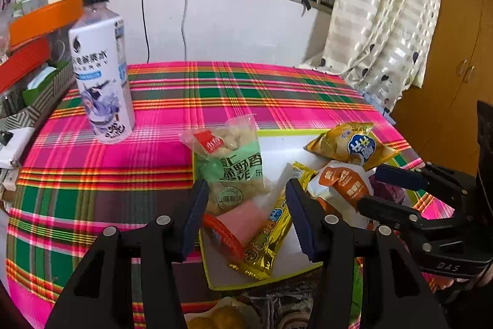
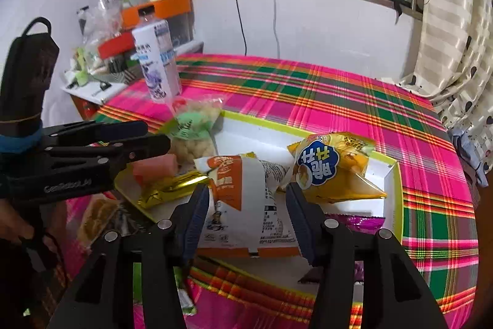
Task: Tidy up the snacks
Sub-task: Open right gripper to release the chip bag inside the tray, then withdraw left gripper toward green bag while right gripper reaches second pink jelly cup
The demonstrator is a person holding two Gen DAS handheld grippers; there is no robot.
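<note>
A white tray with a yellow-green rim (image 1: 277, 132) (image 2: 397, 199) lies on the plaid cloth and holds several snack packs. My left gripper (image 1: 245, 199) is open above the tray's left side, over a green pack (image 1: 234, 171), a pink sausage (image 1: 243, 221) and a gold pack (image 1: 268, 239). My right gripper (image 2: 246, 199) is open, its fingers either side of a white and orange pack (image 2: 246, 199) (image 1: 342, 187). A yellow pack (image 2: 329, 168) (image 1: 348, 145) lies just right of it. Each gripper shows in the other's view, left (image 2: 154, 134) and right (image 1: 369, 187).
A tall white bottle (image 1: 101, 79) (image 2: 158, 63) stands upright at the table's back left. Boxes and clutter (image 1: 27, 51) pile up along the left edge. A purple wrapper (image 2: 360, 219) lies at the tray's near edge. A curtain (image 1: 385, 20) hangs at the right.
</note>
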